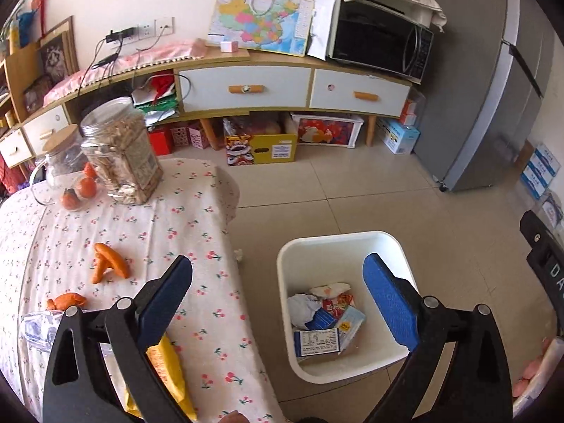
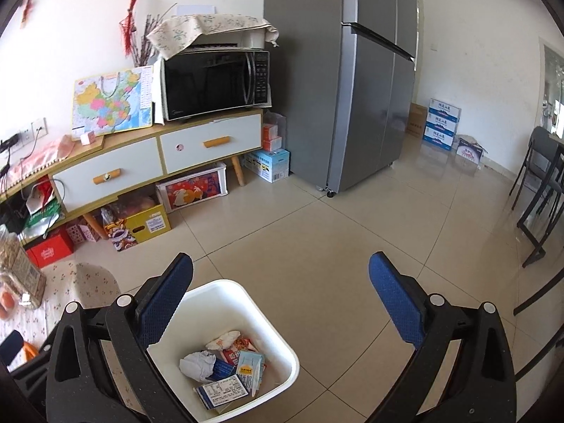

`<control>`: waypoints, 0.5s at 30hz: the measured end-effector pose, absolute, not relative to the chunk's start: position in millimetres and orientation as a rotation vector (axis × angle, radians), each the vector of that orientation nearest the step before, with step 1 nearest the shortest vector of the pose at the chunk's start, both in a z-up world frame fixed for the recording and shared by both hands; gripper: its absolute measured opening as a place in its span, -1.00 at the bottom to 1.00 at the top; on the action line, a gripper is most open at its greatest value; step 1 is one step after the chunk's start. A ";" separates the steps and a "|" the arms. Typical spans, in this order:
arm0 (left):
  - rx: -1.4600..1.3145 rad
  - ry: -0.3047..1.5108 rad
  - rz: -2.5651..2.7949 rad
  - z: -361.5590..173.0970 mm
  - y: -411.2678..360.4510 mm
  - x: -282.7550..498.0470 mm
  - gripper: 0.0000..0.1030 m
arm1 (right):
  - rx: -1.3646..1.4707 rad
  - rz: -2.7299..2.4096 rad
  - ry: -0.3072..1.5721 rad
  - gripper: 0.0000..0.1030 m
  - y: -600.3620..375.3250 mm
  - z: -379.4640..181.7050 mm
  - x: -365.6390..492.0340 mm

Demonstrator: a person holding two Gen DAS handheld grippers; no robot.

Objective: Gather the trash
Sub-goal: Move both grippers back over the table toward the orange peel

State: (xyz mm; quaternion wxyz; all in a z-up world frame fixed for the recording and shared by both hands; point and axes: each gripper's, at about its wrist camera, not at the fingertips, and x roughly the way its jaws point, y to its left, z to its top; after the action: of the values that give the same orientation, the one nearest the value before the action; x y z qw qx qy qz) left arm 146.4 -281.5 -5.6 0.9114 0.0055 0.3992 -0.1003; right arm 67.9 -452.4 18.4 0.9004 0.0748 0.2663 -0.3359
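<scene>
Left gripper (image 1: 278,278) agape over bin (image 1: 394,246)

One white bin (image 1: 343,246), two jars (image 1: 120,151) (both clear), two drawers (image 1: 246,88).

Left wrist view angled down over the table (image 1: 105,218) edge, right wrist view further right, both sharing the nearby bin (image 1: 338,243) (image 2: 246,294), microwave (image 1: 380,40) (image 2: 211,83).

Tiled floor (image 2: 352,232), grey fridge (image 2: 352,88)
</scene>
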 end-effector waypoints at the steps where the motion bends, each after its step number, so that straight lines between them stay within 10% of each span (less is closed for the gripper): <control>1: 0.006 0.815 -0.189 -3.4 -272.5 145.7 0.84 | 0.139 -0.679 0.551 0.86 -444.1 18.9 70.3; 15: -0.074 0.788 0.004 0.7 -170.0 135.9 0.84 | -0.040 -0.490 0.549 0.86 -337.9 18.9 92.1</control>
State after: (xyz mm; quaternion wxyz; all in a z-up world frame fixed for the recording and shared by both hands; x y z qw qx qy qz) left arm 135.9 -170.0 0.7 0.9228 -0.0359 0.3836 0.0019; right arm 92.1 -337.9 18.9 0.9329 -0.0193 0.2685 -0.2393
